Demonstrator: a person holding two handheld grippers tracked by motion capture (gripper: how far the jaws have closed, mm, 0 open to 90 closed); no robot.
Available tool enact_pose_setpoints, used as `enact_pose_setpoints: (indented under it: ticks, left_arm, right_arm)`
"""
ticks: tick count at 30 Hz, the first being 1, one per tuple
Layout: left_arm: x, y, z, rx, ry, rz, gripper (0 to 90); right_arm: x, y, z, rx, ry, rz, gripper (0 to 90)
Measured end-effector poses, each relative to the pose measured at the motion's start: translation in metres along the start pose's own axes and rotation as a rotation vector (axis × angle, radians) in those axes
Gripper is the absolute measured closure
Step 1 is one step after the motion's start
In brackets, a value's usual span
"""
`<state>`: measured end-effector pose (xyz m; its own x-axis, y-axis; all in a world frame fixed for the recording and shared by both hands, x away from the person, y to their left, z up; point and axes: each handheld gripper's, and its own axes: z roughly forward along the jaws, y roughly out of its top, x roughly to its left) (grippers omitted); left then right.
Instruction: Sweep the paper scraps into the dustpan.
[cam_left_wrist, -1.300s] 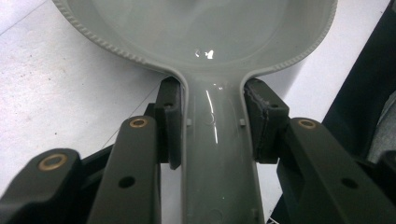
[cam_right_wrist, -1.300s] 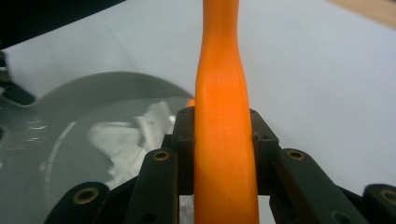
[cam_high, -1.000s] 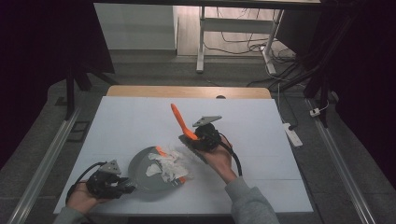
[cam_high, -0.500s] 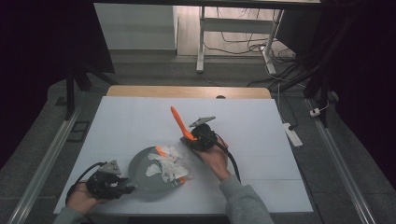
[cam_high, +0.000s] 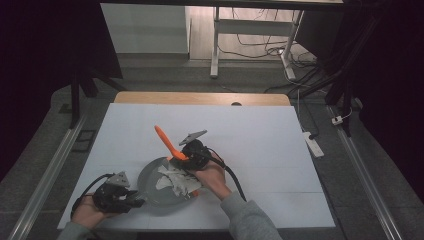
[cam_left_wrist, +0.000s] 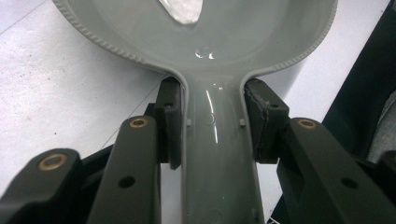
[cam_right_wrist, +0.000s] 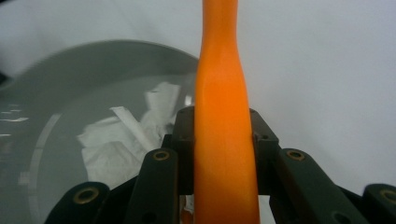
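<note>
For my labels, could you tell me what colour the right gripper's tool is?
Orange tool; the right gripper view shows it best.

The high view looks forward and down over the whole desk (cam_high: 250, 125), while each claw's camera sits close behind its jaws, all three sharing the grey pan (cam_high: 150, 192).

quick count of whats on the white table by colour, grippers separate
Grey: 1, round grey plastic pan with a handle
Orange: 1, long orange plastic utensil
White: 1, heap of crumpled white paper in the pan
Black grippers: 2, left gripper, right gripper
Total: 5
</note>
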<state>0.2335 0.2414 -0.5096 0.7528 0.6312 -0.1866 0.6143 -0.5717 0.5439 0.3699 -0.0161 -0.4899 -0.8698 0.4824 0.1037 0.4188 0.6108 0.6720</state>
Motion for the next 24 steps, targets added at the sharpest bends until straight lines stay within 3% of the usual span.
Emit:
enact_pose_setpoints:
  ticks: [1, 2, 3, 7, 9, 13, 19, 24]
  left_arm:
    - [0.0, 0.0, 0.0, 0.0, 0.0, 0.0, 61.6]
    - [0.0, 0.0, 0.0, 0.001, 0.0, 0.0, 61.6]
    - [0.0, 0.0, 0.0, 0.001, 0.0, 0.001, 61.6]
    - [0.0, 0.0, 0.0, 0.0, -0.002, 0.0, 61.6]
    - [0.0, 0.0, 0.0, 0.001, -0.002, 0.001, 61.6]
    - [0.0, 0.0, 0.0, 0.003, -0.001, 0.001, 61.6]
    - [0.0, 0.0, 0.001, 0.0, -0.001, 0.0, 61.6]
    - [0.0, 0.0, 0.001, 0.0, -0.002, 0.001, 61.6]
  right_arm:
    - [0.001, 0.002, -0.006, -0.037, 0.012, -0.004, 70.4]
    - [0.001, 0.002, -0.006, -0.037, 0.012, -0.004, 70.4]
    - [-0.001, 0.004, -0.017, -0.077, -0.001, -0.004, 70.4]
    - [-0.017, 0.005, -0.044, -0.142, -0.058, 0.027, 70.4]
    - [-0.022, 0.004, -0.049, -0.147, -0.077, 0.032, 70.4]
    - [-0.048, -0.006, -0.061, -0.125, -0.176, 0.074, 70.3]
    - [-0.06, -0.013, -0.041, -0.047, -0.204, 0.1, 70.3]
    - [-0.051, -0.009, -0.019, -0.003, -0.167, 0.083, 70.4]
